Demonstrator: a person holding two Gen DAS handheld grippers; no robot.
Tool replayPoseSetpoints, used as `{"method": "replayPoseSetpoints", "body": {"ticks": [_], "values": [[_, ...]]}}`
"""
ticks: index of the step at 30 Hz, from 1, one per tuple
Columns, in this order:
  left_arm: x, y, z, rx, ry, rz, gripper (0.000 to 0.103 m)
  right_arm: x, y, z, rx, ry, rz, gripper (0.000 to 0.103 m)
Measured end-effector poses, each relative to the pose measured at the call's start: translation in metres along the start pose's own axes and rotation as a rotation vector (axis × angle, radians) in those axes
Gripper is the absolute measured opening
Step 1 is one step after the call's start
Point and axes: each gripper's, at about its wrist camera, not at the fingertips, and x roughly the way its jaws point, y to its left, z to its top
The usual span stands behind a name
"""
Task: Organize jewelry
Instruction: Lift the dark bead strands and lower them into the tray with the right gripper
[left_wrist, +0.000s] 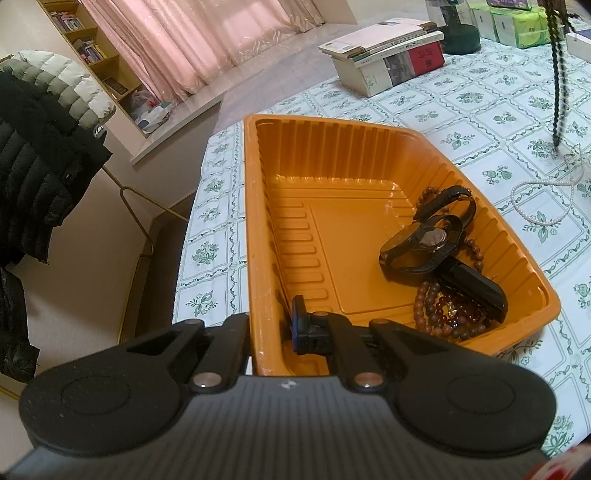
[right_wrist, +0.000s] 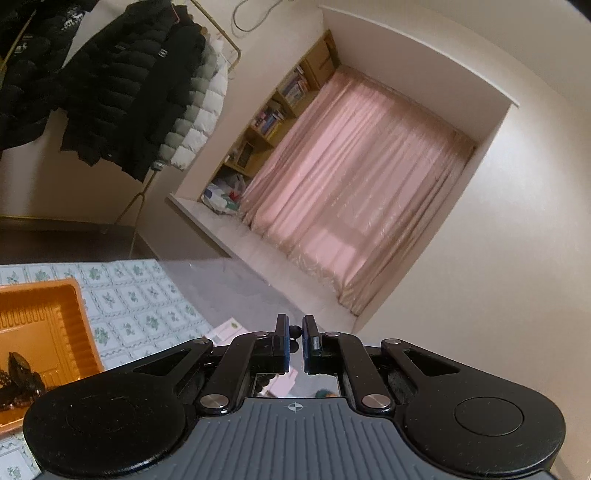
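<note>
An orange plastic tray (left_wrist: 369, 140) sits on the patterned tablecloth. My left gripper (left_wrist: 275, 325) is shut on the tray's near left wall, one finger inside and one outside. In the tray's right end lie black watches (left_wrist: 424, 243), a black case (left_wrist: 476, 286) and brown bead bracelets (left_wrist: 443, 314). A white pearl necklace (left_wrist: 543, 199) lies on the cloth right of the tray. A dark beaded strand (left_wrist: 559, 74) hangs above it. My right gripper (right_wrist: 294, 341) is raised and shut on small dark beads (right_wrist: 294, 332). The tray (right_wrist: 79, 314) shows at lower left there.
A stack of books (left_wrist: 388, 55) lies at the table's far side, with green tissue packs (left_wrist: 517, 22) and a dark round base (left_wrist: 461, 37) behind. The table's left edge (left_wrist: 192, 221) is close to the tray. Coats (right_wrist: 129, 92) hang on a rack.
</note>
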Motion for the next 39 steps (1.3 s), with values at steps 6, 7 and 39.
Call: {"method": "replayPoseSetpoints", "body": {"ticks": [6, 7, 39], "values": [[0.0, -0.001, 0.001, 0.005, -0.002, 0.0, 0.004, 0.002, 0.008, 0.026, -0.041, -0.046, 0.036, 0.007], [0.0, -0.001, 0.001, 0.005, -0.003, 0.0, 0.004, 0.003, 0.01, 0.031, -0.042, -0.055, 0.046, 0.007], [0.005, 0.004, -0.003, -0.02, -0.007, -0.029, 0.004, 0.101, 0.143, 0.098, -0.281, -0.043, 0.456, 0.007]]}}
